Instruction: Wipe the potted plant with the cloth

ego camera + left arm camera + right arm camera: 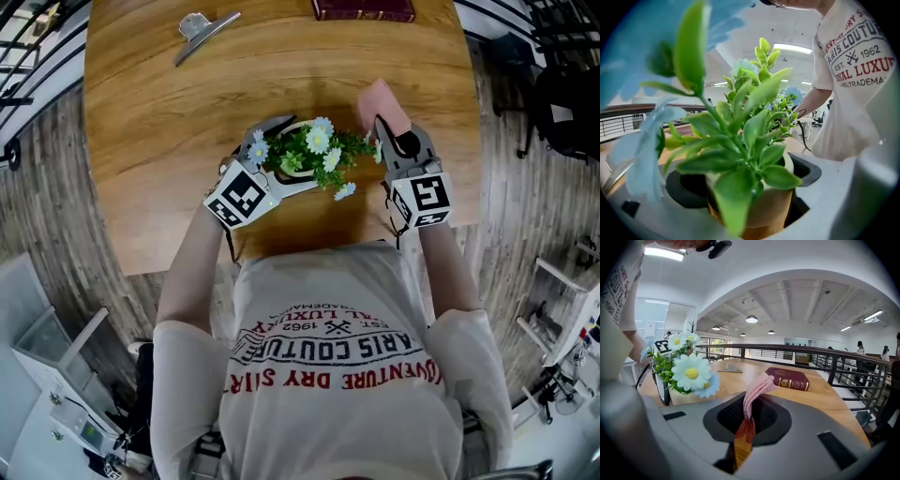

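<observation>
**Item 1. Potted plant** (309,157): white and pale-blue daisies over green leaves, in a cream pot with a wooden foot. It stands at the near middle of the worktop (159,122), just in front of the person. We judge this puts it within reach of both tools.

**Item 2. Left hand-held gripper** (284,159): one jaw on each side of the pot, closed against its wall. We take this as a steadying hold, so the pot neither slides nor tips under the wiping.

**Item 3. Cloth** (382,105): pink and folded. Its lower end is pinched in the right hand-held gripper (387,139), whose jaws are together on it. The free end stands out past the jaws, just right of the foliage. It looks apart from the leaves, though the head view leaves this uncertain. We judge the grip is taken at one end to leave a loose flap for brushing petals and leaves.

**Item 4. Bystanders:** a metal clip (202,33) at far left and a dark red book (363,9) at the far edge. Both lie well apart from the plant and outside the wiping area.
</observation>
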